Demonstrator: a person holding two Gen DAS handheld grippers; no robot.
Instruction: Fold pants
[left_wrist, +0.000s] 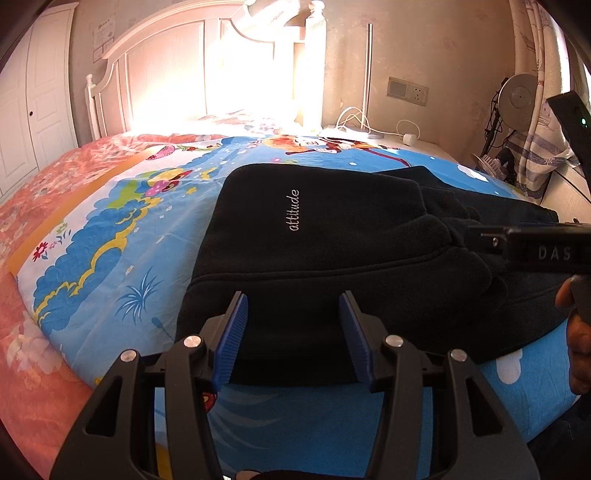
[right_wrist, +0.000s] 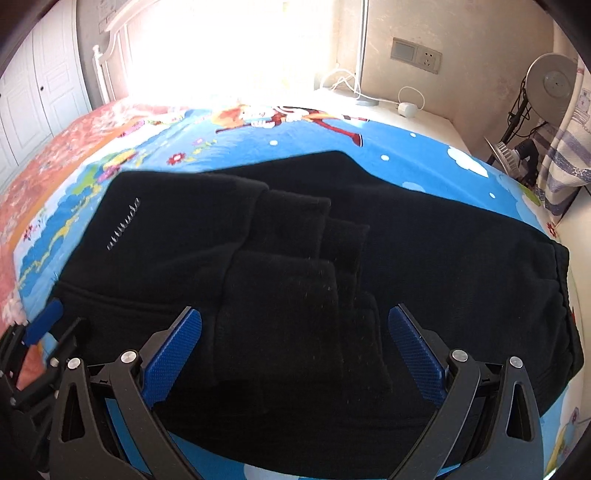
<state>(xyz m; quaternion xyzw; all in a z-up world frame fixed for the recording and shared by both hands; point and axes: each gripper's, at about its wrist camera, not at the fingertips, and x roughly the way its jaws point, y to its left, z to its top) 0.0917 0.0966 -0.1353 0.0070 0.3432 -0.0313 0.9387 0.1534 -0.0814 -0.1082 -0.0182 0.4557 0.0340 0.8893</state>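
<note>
Pants: black fleece pants (left_wrist: 332, 258) lie folded on the bed, centre of both views; white "attitude" lettering (left_wrist: 294, 209) runs up the left portion.
Long axis: left to right across the frame; cuffed leg ends lie folded onto the middle, the waistband edge at the right (right_wrist: 561, 295).
Left gripper: left gripper (left_wrist: 293, 332) at lower centre of its view, blue fingers (left_wrist: 232, 343) spread, over the near edge of the pants, pinching nothing.
Right gripper: right gripper (right_wrist: 295, 354) at lower centre of its view, fingers (right_wrist: 173, 358) spread wide either side of the folded cuffs, holding nothing.
Bed: blue cartoon-print sheet (left_wrist: 110, 236) under the pants; orange floral bedding (left_wrist: 55, 177) at left; white headboard (left_wrist: 159, 66) at upper left, washed out by strong light.
Room: wall socket panel (left_wrist: 407, 91) at upper right; white cable and plug (left_wrist: 408, 137) on a pale surface (right_wrist: 424, 118) beyond the bed; fan (right_wrist: 550, 83) at far right; white door (left_wrist: 33, 92) at far left.
</note>
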